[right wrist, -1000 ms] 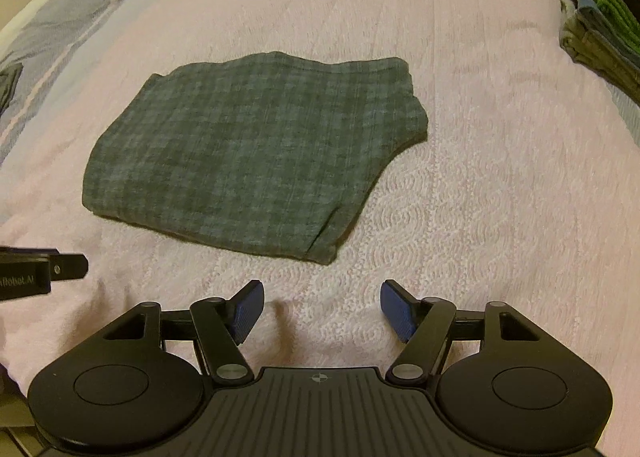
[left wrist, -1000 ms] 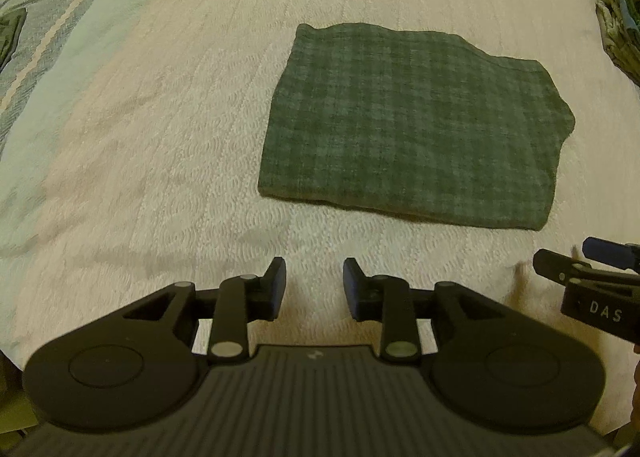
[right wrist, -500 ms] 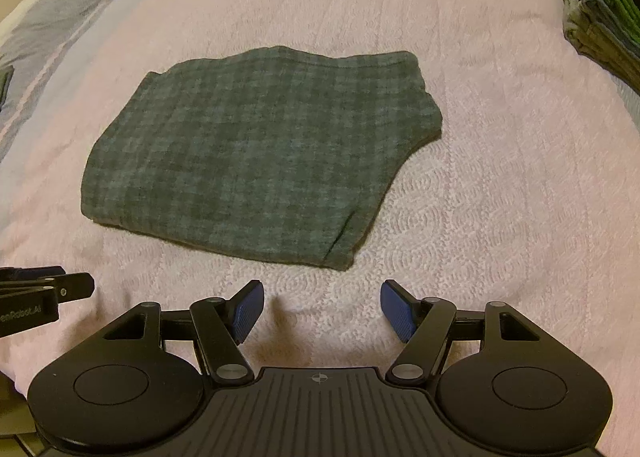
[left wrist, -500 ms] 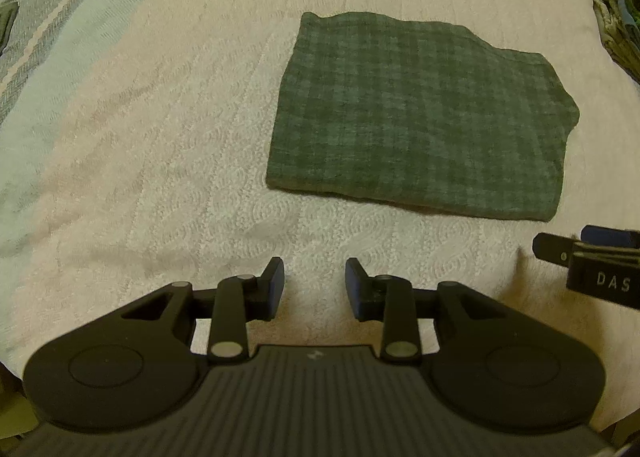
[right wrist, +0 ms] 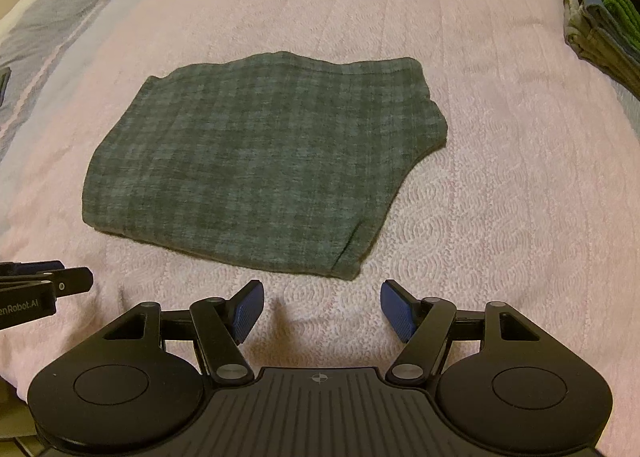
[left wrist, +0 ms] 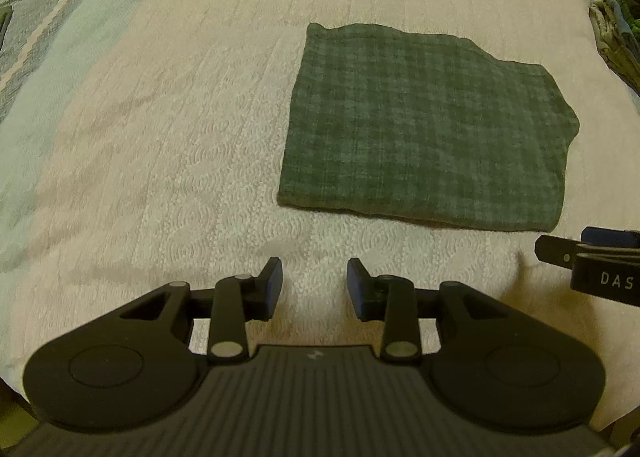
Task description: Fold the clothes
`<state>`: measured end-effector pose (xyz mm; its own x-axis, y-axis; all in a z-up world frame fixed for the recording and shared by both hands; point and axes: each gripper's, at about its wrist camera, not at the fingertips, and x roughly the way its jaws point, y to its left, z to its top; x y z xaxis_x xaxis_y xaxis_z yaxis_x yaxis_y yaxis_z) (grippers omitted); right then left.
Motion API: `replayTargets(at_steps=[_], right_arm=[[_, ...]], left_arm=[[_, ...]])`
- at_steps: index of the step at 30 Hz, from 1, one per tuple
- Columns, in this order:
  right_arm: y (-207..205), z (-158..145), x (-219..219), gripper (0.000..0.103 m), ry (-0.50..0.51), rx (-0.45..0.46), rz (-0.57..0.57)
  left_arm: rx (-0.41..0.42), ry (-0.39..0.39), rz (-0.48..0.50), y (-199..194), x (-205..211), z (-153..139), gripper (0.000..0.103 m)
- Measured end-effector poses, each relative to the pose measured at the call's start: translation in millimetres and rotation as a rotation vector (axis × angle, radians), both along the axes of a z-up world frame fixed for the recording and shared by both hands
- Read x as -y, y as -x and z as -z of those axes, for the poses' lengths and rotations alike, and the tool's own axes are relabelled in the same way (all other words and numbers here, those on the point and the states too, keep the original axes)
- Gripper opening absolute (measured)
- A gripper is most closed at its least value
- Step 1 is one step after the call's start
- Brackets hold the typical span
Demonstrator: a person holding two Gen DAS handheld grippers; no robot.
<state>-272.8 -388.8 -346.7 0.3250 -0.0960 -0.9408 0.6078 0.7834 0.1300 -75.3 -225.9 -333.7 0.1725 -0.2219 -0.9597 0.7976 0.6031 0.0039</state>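
Green plaid folded garment (left wrist: pixel 424 125) on bedspread (left wrist: pixel 180 117), beyond both grippers' empty, parted fingers (right wrist: pixel 250 311)

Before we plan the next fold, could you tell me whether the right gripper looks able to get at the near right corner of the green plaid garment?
Probably yes. The right gripper is open, holds nothing, and the green plaid garment lies flat just ahead with only bare bedspread between.

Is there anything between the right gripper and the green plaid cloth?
Nothing: only bare pink bedspread separates the right gripper from the green plaid cloth, seen in the right wrist view.
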Motion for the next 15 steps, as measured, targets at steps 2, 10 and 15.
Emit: replayTargets(at_steps=[2, 10, 15], right_arm=[[0, 1, 1, 0.068, -0.002, -0.001, 0.000], [29, 3, 49, 0.068, -0.168, 0.186, 0.146], [49, 7, 85, 0.080, -0.304, 0.335, 0.260]], left_arm=[[0.000, 0.014, -0.002, -1, 0, -1, 0.031], [-0.040, 0.252, -0.016, -34, -16, -24, 0.035], [-0.135, 0.366, -0.077, -75, -23, -19, 0.047]])
